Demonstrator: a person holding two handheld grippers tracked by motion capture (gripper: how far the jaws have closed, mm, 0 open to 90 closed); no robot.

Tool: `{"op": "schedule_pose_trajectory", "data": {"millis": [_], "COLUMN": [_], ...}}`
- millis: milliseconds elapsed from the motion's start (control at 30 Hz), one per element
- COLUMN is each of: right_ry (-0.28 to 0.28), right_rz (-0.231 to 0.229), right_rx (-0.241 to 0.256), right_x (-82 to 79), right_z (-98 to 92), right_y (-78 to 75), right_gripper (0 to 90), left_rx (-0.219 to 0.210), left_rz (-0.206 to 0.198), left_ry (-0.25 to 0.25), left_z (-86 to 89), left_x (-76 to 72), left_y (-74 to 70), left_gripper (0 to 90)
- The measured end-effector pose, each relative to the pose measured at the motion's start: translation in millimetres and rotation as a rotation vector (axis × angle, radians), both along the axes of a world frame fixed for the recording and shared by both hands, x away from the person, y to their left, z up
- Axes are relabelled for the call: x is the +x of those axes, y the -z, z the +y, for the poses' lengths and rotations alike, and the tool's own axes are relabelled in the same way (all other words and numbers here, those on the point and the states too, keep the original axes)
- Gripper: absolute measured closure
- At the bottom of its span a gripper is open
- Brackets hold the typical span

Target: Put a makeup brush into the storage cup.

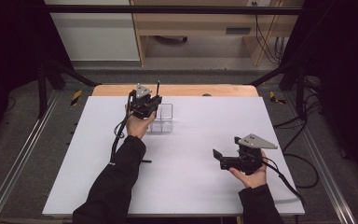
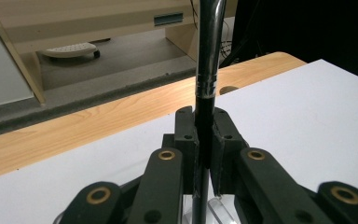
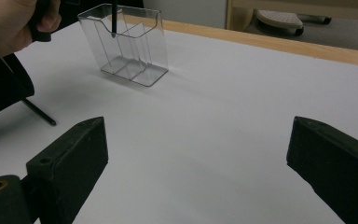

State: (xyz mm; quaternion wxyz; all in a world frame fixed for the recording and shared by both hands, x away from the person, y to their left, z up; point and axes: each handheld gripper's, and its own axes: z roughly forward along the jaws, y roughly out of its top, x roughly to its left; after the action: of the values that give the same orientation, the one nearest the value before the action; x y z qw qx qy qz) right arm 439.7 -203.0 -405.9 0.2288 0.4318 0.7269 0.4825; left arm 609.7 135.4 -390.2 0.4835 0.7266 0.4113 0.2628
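My left gripper [image 1: 145,104] is shut on an upright black and silver pen [image 1: 158,87] at the far middle of the table. In the left gripper view the pen [image 2: 209,56] rises between the jaws of the left gripper [image 2: 204,126]. Just below stands a clear plastic holder [image 1: 164,119] with dividers. In the right gripper view the pen's tip [image 3: 113,21] dips just inside the rim of the holder [image 3: 130,51]. My right gripper [image 1: 219,159] hovers open near the table's front right, and the right gripper [image 3: 198,158] has nothing between its jaws.
A second dark pen [image 1: 144,161] lies on the white table top [image 1: 191,186] beside the left forearm, and the same pen [image 3: 39,113] appears in the right gripper view. A wooden edge [image 1: 191,90] runs along the far side. Cables trail from both grippers.
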Motion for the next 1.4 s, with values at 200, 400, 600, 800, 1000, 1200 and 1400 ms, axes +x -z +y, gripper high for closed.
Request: {"op": "schedule_pose_trajectory", "data": {"millis": [200,400,600,800,1000,1200,1400], "right_ry": [-0.002,-0.002,-0.002,-0.003,-0.005,-0.003,-0.007], "right_rz": [0.002,0.003,0.003,0.002,0.002,0.002,0.003], "right_rx": [-0.001,-0.005,-0.004,-0.003,0.002,-0.002,-0.002], "right_x": [0.1,0.3,0.1,0.0,-0.3,0.0,-0.2], "right_z": [1.1,1.6,1.6,2.0,1.8,1.7,1.9], "right_y": [0.6,1.3,1.1,1.1,0.3,0.3,-0.1], "right_gripper": [5.7,5.7,5.7,5.7,5.7,5.7,5.9], "left_rx": [0.013,0.026,0.037,0.053,0.052,0.029,0.029], "left_rz": [0.017,0.027,0.039,0.042,0.044,0.023,0.008], "left_ry": [-0.005,-0.004,-0.005,0.007,0.021,0.018,0.033], "left_z": [2.3,3.9,4.6,4.2,6.9,15.7,30.5], "left_x": [-1.4,-3.8,-5.6,-8.6,-13.2,-26.3,-47.6], "left_y": [9.8,18.3,23.5,25.2,23.2,13.1,0.8], "left_gripper": [82.5,82.5,82.5,82.3,74.9,63.1,51.2]}}
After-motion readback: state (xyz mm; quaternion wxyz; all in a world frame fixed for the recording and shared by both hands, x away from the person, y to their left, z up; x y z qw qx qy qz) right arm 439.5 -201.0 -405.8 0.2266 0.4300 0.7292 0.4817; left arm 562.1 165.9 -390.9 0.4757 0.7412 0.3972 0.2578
